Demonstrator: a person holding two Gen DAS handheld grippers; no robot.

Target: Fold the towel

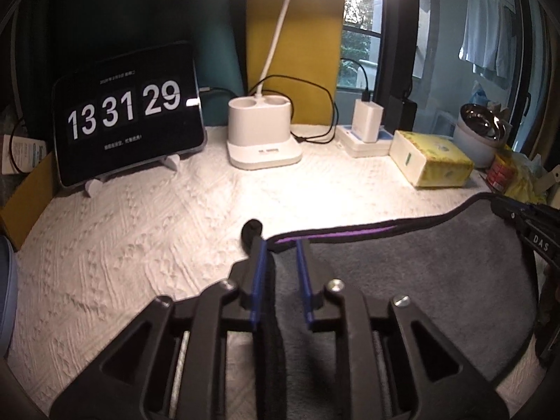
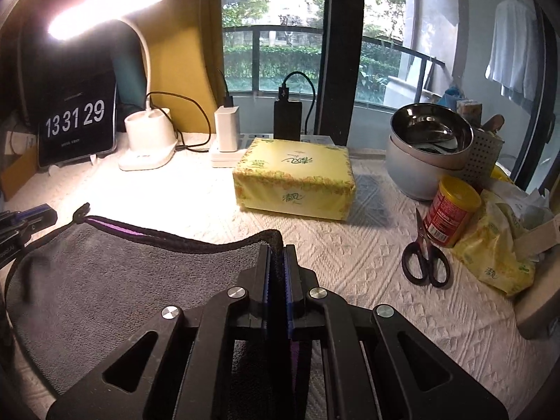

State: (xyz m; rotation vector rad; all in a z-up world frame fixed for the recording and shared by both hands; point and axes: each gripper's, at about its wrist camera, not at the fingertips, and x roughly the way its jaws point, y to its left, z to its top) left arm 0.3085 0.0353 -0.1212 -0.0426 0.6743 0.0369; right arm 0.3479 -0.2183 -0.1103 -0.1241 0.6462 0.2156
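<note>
Beside the window (image 2: 276, 28), a white quilted cloth (image 2: 367, 259) carries the grey towel (image 2: 115, 266).

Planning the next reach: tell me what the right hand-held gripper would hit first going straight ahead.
Probably the yellow tissue pack. The right hand-held gripper, shut on the grey towel, points over bare tablecloth toward it; depth is uncertain.

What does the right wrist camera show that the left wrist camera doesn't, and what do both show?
Only the right wrist view shows the scissors and the right gripper shut on the towel corner. Only the left wrist view shows the left gripper open over the towel's other corner, jaws apart. Both share the gray towel, clock tablet, lamp base, tissue pack, red can and steel bowl.
</note>
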